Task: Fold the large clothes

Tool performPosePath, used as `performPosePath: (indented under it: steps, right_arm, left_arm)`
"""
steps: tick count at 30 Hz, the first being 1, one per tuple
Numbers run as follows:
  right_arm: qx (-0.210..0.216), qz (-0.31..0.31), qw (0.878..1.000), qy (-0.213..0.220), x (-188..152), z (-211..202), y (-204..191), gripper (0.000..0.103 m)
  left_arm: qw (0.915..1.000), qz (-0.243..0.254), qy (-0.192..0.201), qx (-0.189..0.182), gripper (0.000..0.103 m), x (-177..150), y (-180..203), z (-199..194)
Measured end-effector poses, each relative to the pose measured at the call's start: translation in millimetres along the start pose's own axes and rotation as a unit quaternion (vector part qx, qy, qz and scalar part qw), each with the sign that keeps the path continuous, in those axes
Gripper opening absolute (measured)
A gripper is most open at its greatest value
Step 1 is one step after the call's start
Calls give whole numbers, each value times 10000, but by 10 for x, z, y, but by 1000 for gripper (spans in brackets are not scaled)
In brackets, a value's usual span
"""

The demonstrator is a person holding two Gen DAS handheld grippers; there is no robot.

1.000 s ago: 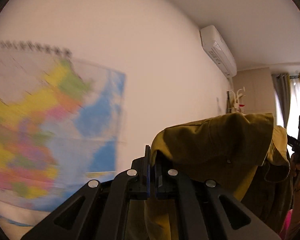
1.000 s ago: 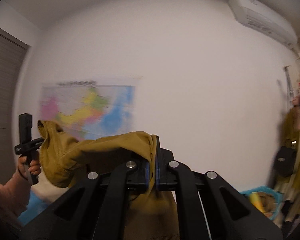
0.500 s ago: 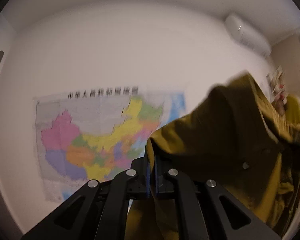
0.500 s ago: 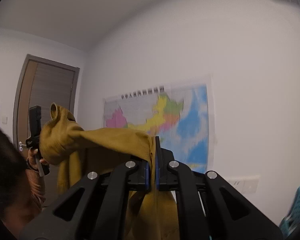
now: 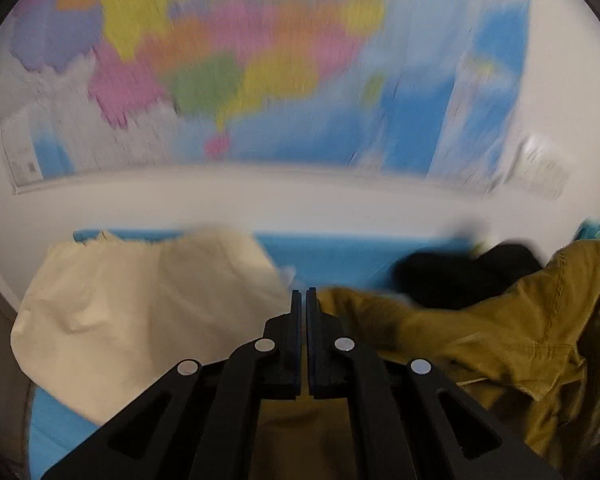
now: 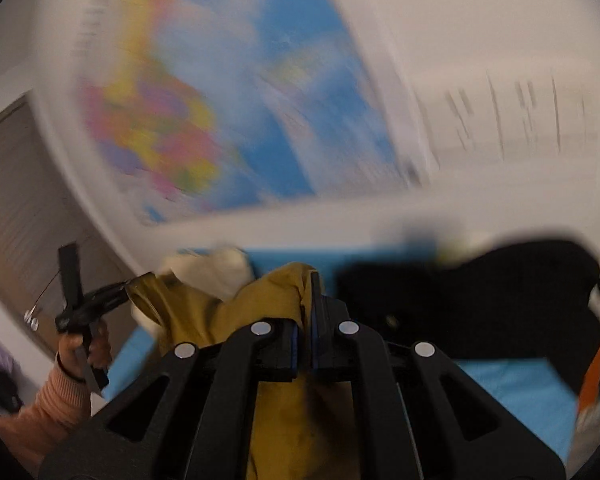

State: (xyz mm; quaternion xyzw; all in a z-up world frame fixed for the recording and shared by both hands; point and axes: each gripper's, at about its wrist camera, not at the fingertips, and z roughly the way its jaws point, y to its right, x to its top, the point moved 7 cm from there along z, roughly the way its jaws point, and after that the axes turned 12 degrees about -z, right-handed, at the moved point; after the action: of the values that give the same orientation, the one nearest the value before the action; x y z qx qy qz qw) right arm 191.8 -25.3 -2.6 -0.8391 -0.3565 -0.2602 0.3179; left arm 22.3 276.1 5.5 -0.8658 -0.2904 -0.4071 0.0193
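Note:
An olive-mustard garment [image 5: 500, 340] hangs between my two grippers above a blue surface [image 5: 340, 254]. My left gripper [image 5: 303, 300] is shut on one edge of it; the cloth runs off to the right and down under the fingers. My right gripper [image 6: 308, 292] is shut on another edge of the same garment [image 6: 268, 300], which bunches over the left finger and stretches left to the other gripper [image 6: 112, 294], held by a hand in a pink sleeve.
A cream garment [image 5: 140, 304] lies on the blue surface to the left. A black garment [image 6: 480, 296] lies to the right; it also shows in the left wrist view [image 5: 460, 276]. A coloured map [image 5: 260, 60] hangs on the white wall behind. A brown door [image 6: 16, 208] stands at left.
Both grippers have swung down from facing the wall and ceiling toward the blue surface, carrying the olive garment lower. The views are motion-blurred.

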Motion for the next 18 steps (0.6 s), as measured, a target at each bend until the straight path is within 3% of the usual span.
performPosePath:
  steps: [3,7,8,10,11,12,13,15,17,18]
  right_arm:
    - [-288,119,9984,-475,-214,370,254,5]
    - [-496,245,9969,-551,-204,497,464,11]
    - [-571,123,9964,-620,-159,529,479,19]
    - [-1036,-415,9911,-730,-139,490,449,37]
    - [-1254,-775,9869,-657,-108,412,365,57]
    - [-1371,-1045,9832,-603,-83,359,293,68]
    - [-1550,-1500,9750,-533,-61,285,172,72]
    - [-1784,-2341,9541,-550,-85,245,-46,79]
    - [-1844,-3103,9300,-698,-193,264,-299,80]
    - [-1884,-3588,9107,-802,-287,304,-452,80]
  left_arm:
    - [9989,-238,-395,-95,1,-45,-145,406]
    - [9976,-52,-638,-271,2,-56,-194,559]
    - [9963,126,-749,-398,9,-100,-147,576]
    - [9905,563,-1032,-717,32,-261,-50,557]
    - [9865,791,-1131,-885,46,-340,29,548]
    - [9839,988,-1158,-941,51,-391,83,537]
    - [9822,1243,-1130,-837,53,-475,109,553]
    - [9749,1593,-1277,-884,72,-638,144,590]
    - [9693,1763,-1473,-872,75,-759,198,670]
    - [9684,1849,-1507,-733,75,-809,206,720]
